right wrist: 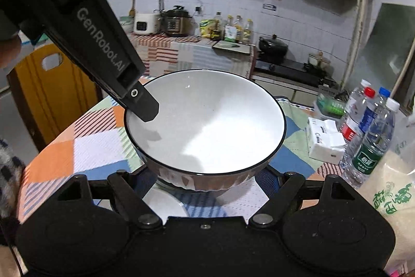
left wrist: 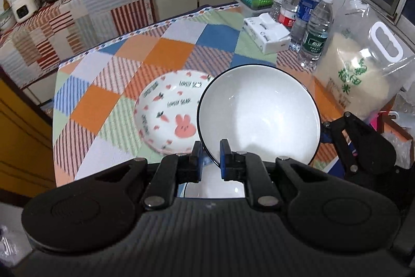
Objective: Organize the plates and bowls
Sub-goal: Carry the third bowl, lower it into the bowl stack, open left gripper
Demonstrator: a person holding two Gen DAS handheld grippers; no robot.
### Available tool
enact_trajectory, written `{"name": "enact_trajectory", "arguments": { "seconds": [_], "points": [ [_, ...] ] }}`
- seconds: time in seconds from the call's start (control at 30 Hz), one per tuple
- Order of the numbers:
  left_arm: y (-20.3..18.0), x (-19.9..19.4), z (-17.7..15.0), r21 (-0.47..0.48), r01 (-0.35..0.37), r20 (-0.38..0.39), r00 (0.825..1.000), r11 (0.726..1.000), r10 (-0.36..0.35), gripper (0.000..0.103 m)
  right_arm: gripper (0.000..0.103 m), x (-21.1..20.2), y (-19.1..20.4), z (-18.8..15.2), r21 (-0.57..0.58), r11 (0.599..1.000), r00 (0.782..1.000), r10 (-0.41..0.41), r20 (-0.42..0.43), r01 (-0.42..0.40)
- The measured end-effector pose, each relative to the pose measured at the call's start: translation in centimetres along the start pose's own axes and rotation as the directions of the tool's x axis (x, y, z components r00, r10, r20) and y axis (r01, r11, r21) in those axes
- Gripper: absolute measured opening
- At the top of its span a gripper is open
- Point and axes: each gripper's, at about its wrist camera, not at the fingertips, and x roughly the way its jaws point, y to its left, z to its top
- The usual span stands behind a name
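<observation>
Here, in the left wrist view, the left gripper point(left wrist: 210, 160) sits at lower centre, its blue-padded jaws drawn narrow and pinching the near rim of the white bowl point(left wrist: 259, 113). The bowl has a thin dark rim and fills the centre right of the frame, raised off the cloth and tilted toward the camera. To its left, partly behind its edge, the rabbit-print plate point(left wrist: 168, 110) lies flat on the checked tablecloth point(left wrist: 103, 105) (carrot and heart marks, pink rabbit near the bottom). A second white dish point(left wrist: 212, 188) shows in part below the fingers. At the right edge, part of the right gripper point(left wrist: 360, 144) is in sight.

In the right wrist view the same bowl occupies the middle, brown outside, white inside. One finger of the left gripper reaches down from the upper left and rests inside the bowl's left rim. The right gripper's linkages spread wide at the bottom; its fingertips are hidden under the bowl, so contact cannot be told.

Upper right of the left view: water bottles point(left wrist: 313, 25), a tissue pack point(left wrist: 267, 33), a bag of rice point(left wrist: 363, 64).
</observation>
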Motion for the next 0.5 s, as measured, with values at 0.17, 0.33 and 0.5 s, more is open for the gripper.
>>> {"name": "enact_trajectory", "arguments": {
  "seconds": [0.17, 0.33, 0.5],
  "points": [
    [0.8, -1.0, -2.2, -0.002, 0.002, 0.015, 1.0, 1.0, -0.002, 0.011, 0.085, -0.4, 1.6, -0.4, -0.028, 1.0, 1.0, 0.01, -0.011, -0.01],
    [1.9, -0.3, -3.8, -0.027, 0.018, -0.014, 1.0, 0.999, -0.018, 0.011, 0.085, -0.2, 3.0, -1.6, -0.034, 0.999, 0.999, 0.04, -0.026, -0.041],
    [2.6, 1.8, -5.1, -0.041, 0.025, -0.065, 0.998, 0.999, -0.027, 0.012, 0.085, 0.9, 3.8, -2.9, -0.027, 0.998, 0.995, 0.06, -0.076, -0.062]
  ]
}}
